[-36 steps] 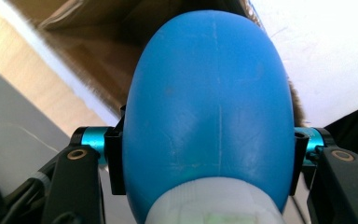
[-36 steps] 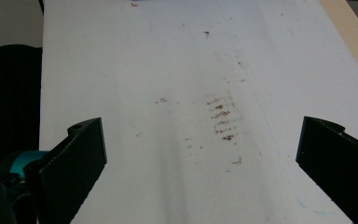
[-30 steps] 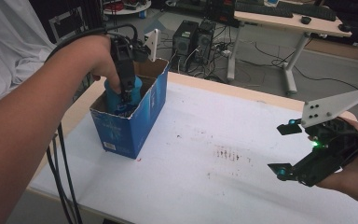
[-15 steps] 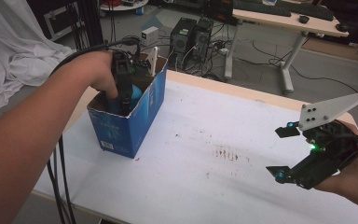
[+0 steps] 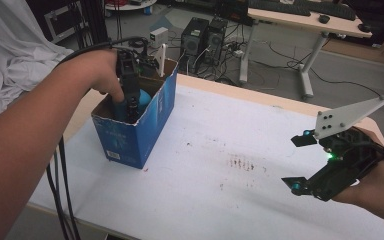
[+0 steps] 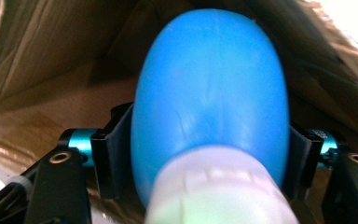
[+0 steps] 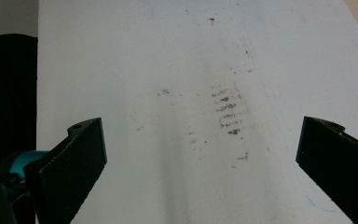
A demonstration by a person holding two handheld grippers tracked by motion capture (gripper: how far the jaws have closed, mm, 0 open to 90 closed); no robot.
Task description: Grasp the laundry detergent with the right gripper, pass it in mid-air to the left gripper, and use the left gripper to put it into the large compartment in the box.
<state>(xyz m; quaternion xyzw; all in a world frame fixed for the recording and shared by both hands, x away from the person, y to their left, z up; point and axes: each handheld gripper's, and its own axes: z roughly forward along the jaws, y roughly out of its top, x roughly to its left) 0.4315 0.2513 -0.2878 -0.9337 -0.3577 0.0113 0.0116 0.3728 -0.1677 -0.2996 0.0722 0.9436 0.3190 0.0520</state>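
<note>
2 grippers: left gripper (image 5: pixel 129 102) inside blue box (image 5: pixel 145 125), jaws just eased apart, flanking blue bottle (image 6: pixel 209 93); right gripper (image 5: pixel 300 162) wide open, empty. Risk: bottle toppling if dragged on withdrawal.

hidden: lower part of blue bulb (image 5: pixel 139 101) behind the blue box (image 5: pixel 145 122) wall | blurred: pale cap (image 6: pixel 216 186) at the bulb's near end, cut by bottom edge | unclear: whether left gripper (image 5: pixel 129 87) jaws press the bulb
</note>
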